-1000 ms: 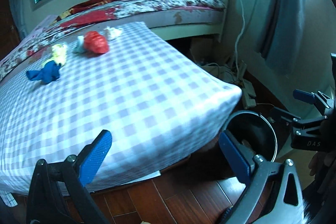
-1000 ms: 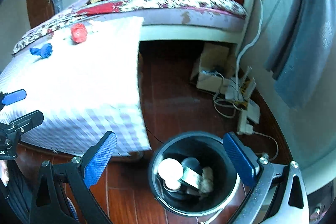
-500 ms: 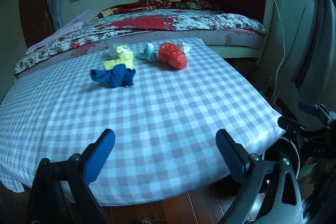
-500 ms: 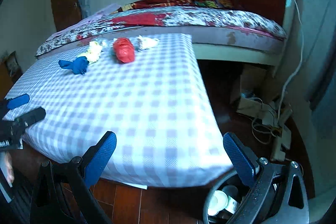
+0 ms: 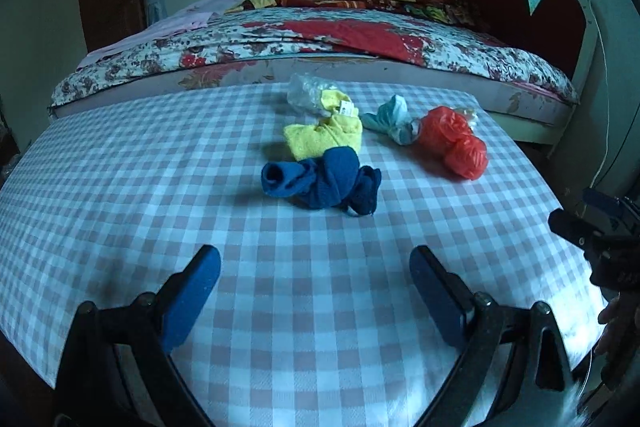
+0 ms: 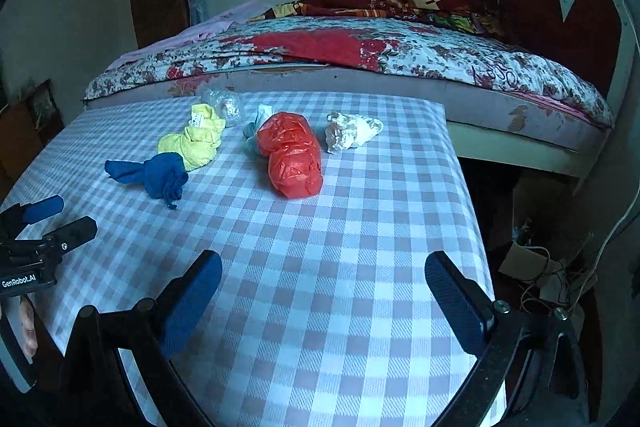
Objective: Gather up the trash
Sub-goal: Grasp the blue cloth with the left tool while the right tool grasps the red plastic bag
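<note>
Left gripper (image 5: 315,267) jaws spread wide, nothing between the blue pads, hanging over the near part of the checkered table (image 5: 120,195). Its jaws have just closed a touch, with nothing in them. Right gripper (image 6: 323,275) also spread wide and empty, over the near right part of the same table, beside the left one.

Trash sits in a cluster toward the far side of the table, well ahead of both grippers. Nearest: blue crumpled cloth (image 5: 324,183), touching the yellow cloth (image 5: 324,135) just behind it. Clear crinkled plastic (image 5: 306,95) behind the yellow one, at the far edge. Pale blue wad (image 5: 390,119) right of the yellow cloth, touching the red plastic bag (image 5: 456,143). White crumpled wrapper (image 6: 352,131) just right of the red bag in the right wrist view, mostly hidden behind the bag in the left one.

Bed with floral cover (image 5: 320,39) runs along the table's far edge; red scalloped headboard (image 5: 532,11) at right. Cables and a power strip (image 6: 552,279) on the floor right of the table.
</note>
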Tool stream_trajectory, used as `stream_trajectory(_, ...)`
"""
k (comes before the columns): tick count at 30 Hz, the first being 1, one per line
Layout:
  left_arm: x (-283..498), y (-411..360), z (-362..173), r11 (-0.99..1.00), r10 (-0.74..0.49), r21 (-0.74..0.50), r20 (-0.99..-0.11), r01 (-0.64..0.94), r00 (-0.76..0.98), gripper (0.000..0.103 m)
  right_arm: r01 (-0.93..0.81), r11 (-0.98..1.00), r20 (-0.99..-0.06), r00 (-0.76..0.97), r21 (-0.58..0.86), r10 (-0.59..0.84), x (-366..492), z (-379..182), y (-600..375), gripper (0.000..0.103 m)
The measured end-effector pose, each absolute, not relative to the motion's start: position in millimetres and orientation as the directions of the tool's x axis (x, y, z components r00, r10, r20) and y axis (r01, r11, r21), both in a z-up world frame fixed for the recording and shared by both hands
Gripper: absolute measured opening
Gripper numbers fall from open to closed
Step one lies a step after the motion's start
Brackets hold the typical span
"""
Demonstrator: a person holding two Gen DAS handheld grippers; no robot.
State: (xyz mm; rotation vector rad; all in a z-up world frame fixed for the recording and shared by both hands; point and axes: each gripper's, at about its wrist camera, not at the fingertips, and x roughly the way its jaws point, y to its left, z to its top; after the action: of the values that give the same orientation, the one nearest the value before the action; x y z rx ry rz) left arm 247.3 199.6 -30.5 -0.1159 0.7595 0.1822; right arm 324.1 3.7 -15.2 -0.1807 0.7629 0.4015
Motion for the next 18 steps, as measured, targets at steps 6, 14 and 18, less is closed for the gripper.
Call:
stream_trajectory(6, 280, 204, -39, 0.976, 0.114, -0.055, -0.697, -0.211, 0.708, 0.096, -0.425, 0.905, -0.724, 0.626, -0.004, 0.291, 357, -22, 21, 0.102)
stream_trajectory(14, 309, 209, -49, 0.977, 0.104, -0.060, -0.704, -0.205, 0.702, 0.096, -0.450, 0.893, -0.742, 0.604, -0.014, 0.293, 391, -34, 36, 0.102)
stream_trajectory(18, 320, 216, -53, 0.973, 0.100, -0.073, -0.718, -0.218, 0.689, 0.096, -0.467, 0.884, -0.752, 0.586, -0.010, 0.302, 407, -40, 47, 0.102)
